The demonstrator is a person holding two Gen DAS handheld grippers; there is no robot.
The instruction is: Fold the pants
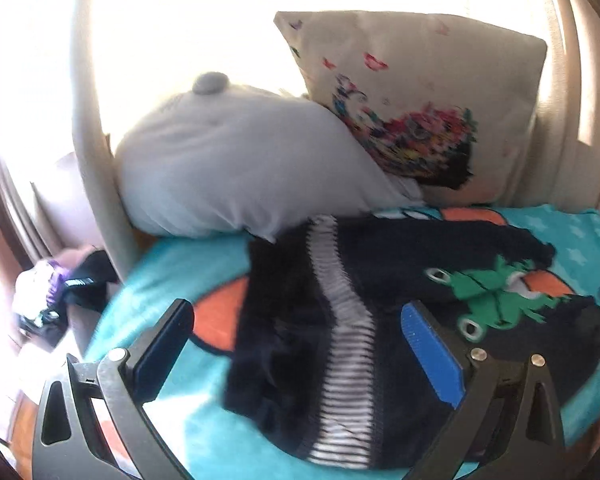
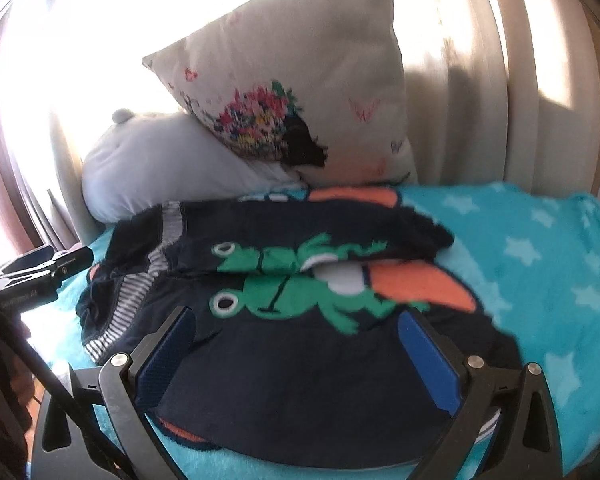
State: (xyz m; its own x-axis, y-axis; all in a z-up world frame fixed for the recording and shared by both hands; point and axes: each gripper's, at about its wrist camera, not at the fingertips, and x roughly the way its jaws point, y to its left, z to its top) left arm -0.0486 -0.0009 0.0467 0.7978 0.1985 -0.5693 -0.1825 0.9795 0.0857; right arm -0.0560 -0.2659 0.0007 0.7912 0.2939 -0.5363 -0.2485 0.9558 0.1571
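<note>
The pants [image 2: 300, 320] lay on the turquoise star-patterned blanket [image 2: 540, 248] on the bed, waistband toward the left gripper, the 2 legs running side by side toward the right. Both tools hovered over them with nothing held: the left gripper [image 1: 296, 344] stood wide open above the striped waistband [image 1: 344, 320], and the right gripper [image 2: 296, 348] gaped just as wide over the nearer leg.

The likeliest trouble, as I judged it, was the blanket. It looked fleecy and thick, and a finger pressed low to catch the cloth could pinch the fleece along with it and drag the whole bed cover up. The pants themselves seemed a soft dark navy knit, limp and already rumpled near the waist, so lifting 1 layer alone might leave the other leg behind and skew the fold. The ribbed black-and-white waistband was bulkier and probably gave a surer hold than the thin leg cloth. The green frog print [image 2: 300, 304] ran across both legs.

Behind, a plump grey pillow [image 1: 236, 168] and a cream floral cushion [image 1: 420, 100] crowded the far edge, with the grey one touching the pants, so a sweeping fold might snag there.
</note>
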